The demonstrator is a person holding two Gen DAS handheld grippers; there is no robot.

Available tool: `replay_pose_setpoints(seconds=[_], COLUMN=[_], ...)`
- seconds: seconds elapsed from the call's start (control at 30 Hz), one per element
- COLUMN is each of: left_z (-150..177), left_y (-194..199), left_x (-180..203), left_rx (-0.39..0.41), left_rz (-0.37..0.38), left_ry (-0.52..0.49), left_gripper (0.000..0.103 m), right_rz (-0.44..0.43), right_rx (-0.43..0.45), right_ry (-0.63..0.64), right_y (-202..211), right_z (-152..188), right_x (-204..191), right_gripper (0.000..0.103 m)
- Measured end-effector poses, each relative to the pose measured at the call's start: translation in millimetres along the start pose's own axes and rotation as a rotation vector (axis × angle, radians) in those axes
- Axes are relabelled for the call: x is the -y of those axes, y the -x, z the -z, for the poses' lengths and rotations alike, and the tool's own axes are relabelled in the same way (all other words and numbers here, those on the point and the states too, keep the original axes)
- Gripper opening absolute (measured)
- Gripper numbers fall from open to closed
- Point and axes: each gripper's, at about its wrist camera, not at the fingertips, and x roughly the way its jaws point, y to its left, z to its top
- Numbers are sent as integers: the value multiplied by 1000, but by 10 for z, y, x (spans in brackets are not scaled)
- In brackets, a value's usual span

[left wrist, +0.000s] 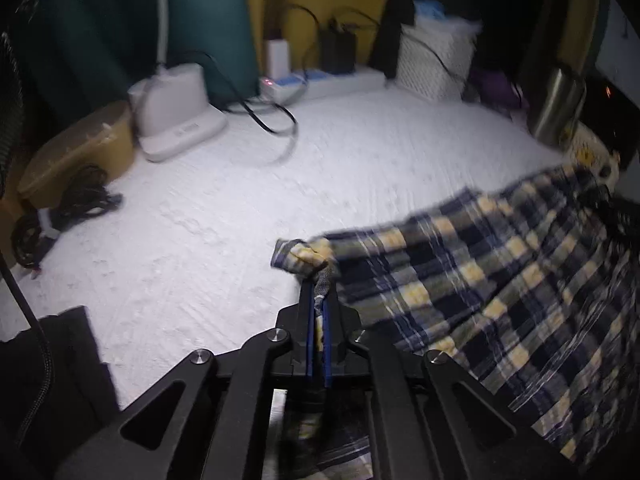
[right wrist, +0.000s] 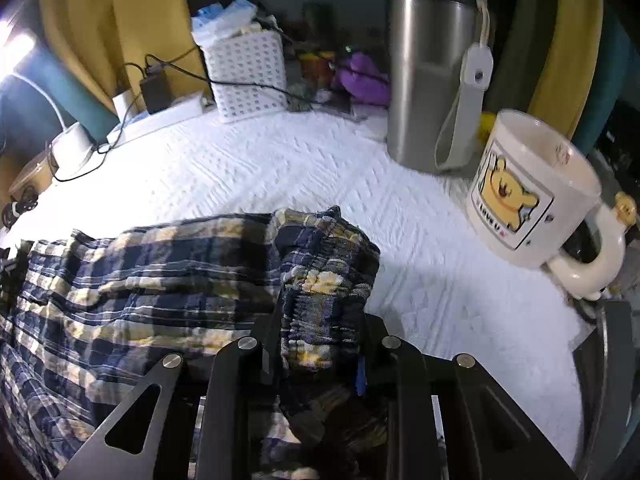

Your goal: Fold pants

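Two handheld grippers each grip one end of a pair of plaid pants above a white textured bedspread. Seen from the left wrist, the left gripper [left wrist: 319, 280] has its blue-lined fingers [left wrist: 309, 320] pressed narrowly together on a bunched corner of the pants [left wrist: 480, 280], and the navy, yellow and white checked cloth stretches away to the right, lifted off the bedspread [left wrist: 240, 184]. Seen from the right wrist, the right gripper [right wrist: 320, 320] clamps a thick gathered wad of the same pants [right wrist: 140, 280], which looks like an elastic waistband, and the rest of the fabric spreads out to the left.

Beyond the left gripper, a white lamp base [left wrist: 176, 116] sits near the far left edge of the bedspread, with black cables [left wrist: 272, 120] looping beside it and a power strip [left wrist: 320, 80] against the wall behind. A white perforated basket [left wrist: 432, 64] stands further right.

Near the right gripper, a cream mug [right wrist: 532, 192] printed with a yellow cartoon bear stands to the right, just beside a tall steel tumbler [right wrist: 428, 80] with a grey strap.
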Motion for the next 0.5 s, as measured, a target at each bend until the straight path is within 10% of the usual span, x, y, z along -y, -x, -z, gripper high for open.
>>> replay_pose_setpoints(seconds=[0.5], left_z=[-705], left_y=[518], left_x=[-355], left_rx=[230], left_rz=[-50], left_ry=[0], left_gripper=[1], right_rz=[35], right_rx=[249], right_ry=[-39], right_y=[711], right_z=[-438], right_x=[-289], right_gripper=[25])
